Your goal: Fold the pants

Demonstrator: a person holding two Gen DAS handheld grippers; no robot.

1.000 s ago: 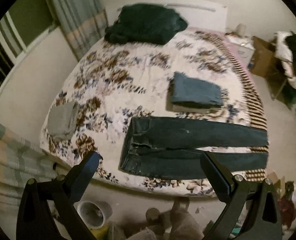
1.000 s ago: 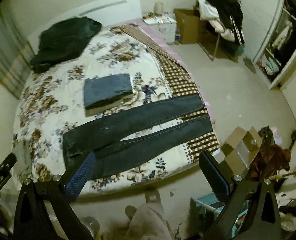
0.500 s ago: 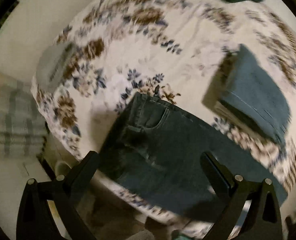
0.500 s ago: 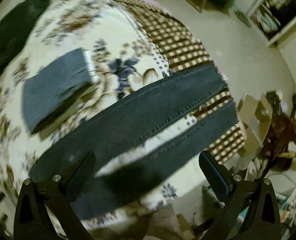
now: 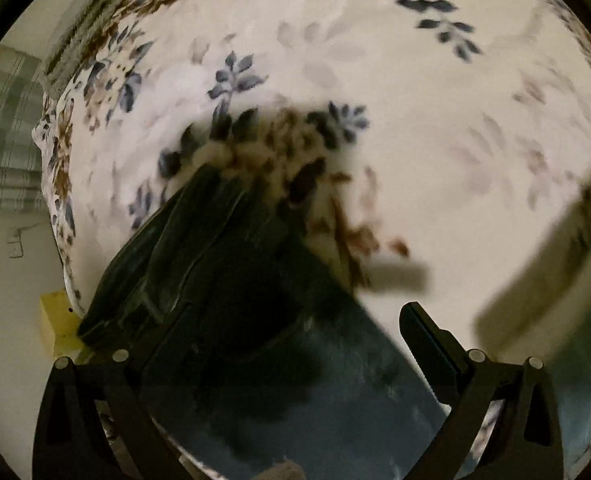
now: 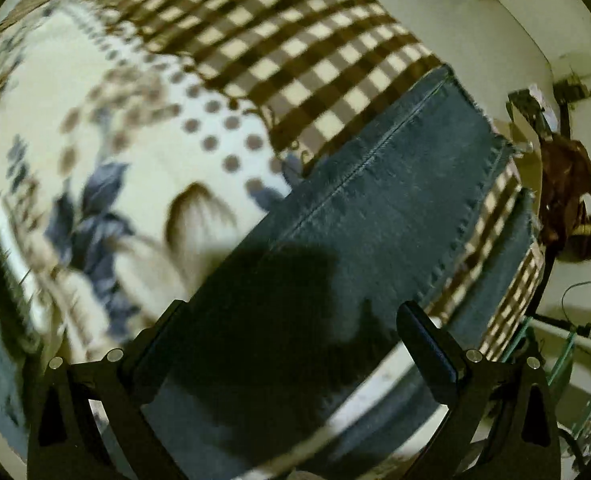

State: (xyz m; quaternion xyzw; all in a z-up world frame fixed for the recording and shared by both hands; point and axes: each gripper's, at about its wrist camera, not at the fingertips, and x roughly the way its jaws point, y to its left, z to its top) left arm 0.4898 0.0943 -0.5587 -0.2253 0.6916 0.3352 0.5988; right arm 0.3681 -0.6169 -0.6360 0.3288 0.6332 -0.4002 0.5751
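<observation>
Hand-held grippers point(image 5: 279, 320) point(image 6: 291, 320) low over pants point(image 6: 375, 200)

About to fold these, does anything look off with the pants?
Nothing stands out. The pants lie flat on the bed, legs slightly apart, hems near the edge. Blur hides finer detail.

— Left gripper point(image 5: 283, 344)?
— Matte black fingers point(image 5: 429, 340), triangular cut-outs, silver screws at lower left and right.
— Right gripper point(image 6: 287, 336)?
— Identical: black fingers point(image 6: 427, 344), silver screws.
</observation>
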